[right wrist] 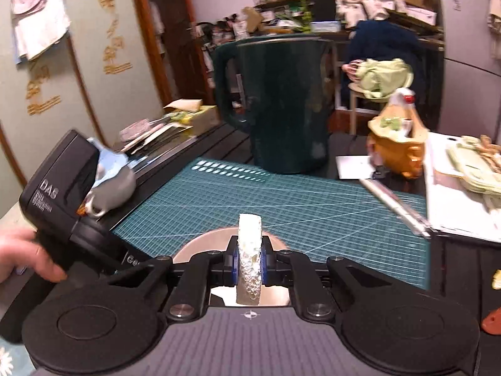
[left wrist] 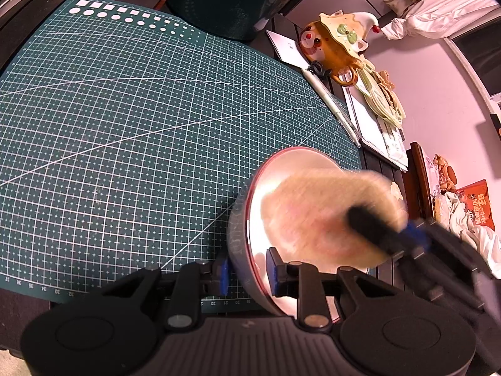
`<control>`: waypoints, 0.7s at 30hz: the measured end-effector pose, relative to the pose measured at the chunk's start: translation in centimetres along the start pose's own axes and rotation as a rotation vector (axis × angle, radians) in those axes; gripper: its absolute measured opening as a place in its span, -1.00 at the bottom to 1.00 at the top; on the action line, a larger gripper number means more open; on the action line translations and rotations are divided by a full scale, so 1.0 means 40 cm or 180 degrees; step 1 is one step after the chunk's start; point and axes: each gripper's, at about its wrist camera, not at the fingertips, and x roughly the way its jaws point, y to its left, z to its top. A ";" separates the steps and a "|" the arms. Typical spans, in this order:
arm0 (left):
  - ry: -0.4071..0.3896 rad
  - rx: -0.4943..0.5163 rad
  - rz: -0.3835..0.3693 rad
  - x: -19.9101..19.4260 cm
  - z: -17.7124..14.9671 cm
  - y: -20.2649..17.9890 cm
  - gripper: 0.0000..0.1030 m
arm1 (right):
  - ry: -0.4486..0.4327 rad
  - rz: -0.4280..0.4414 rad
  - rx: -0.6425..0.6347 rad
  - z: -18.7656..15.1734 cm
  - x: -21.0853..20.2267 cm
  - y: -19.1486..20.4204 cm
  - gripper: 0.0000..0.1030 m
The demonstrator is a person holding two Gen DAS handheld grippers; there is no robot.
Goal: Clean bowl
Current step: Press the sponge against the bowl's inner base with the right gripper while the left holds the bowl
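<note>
A shallow metal bowl [left wrist: 269, 175] with a red rim is tilted up on the green cutting mat [left wrist: 125, 125]. My left gripper [left wrist: 249, 269] is shut on the bowl's near wall, one blue pad outside and one inside. A pale round sponge [left wrist: 316, 216], blurred, lies flat against the inside of the bowl. My right gripper [left wrist: 404, 235] comes in from the right, shut on the sponge. In the right wrist view the sponge [right wrist: 249, 250] stands edge-on between the blue pads of the right gripper [right wrist: 249, 264], over the bowl [right wrist: 200, 244]. The left gripper's black body [right wrist: 59, 188] and a hand [right wrist: 22, 250] are at the left.
A tall dark green jug [right wrist: 281, 103] stands behind the mat. An orange ceramic figure pot [right wrist: 397, 138], a pen [right wrist: 394, 203] and papers [right wrist: 463, 200] lie to the right. A white cup [right wrist: 112, 188] sits at the left. The mat's left and middle show bare grid.
</note>
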 end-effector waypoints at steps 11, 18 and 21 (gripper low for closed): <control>0.0002 0.0006 0.0004 0.006 -0.002 -0.012 -0.55 | 0.0341 0.0068 -0.0240 -0.001 0.006 0.015 -0.25; 0.0001 0.0012 0.0008 0.007 -0.002 -0.017 -0.55 | 0.0273 0.0104 -0.0121 0.009 0.004 0.008 -0.24; 0.0001 0.0013 0.0010 0.009 0.001 -0.019 -0.55 | 0.0276 0.0130 0.0011 0.010 0.009 0.000 -0.26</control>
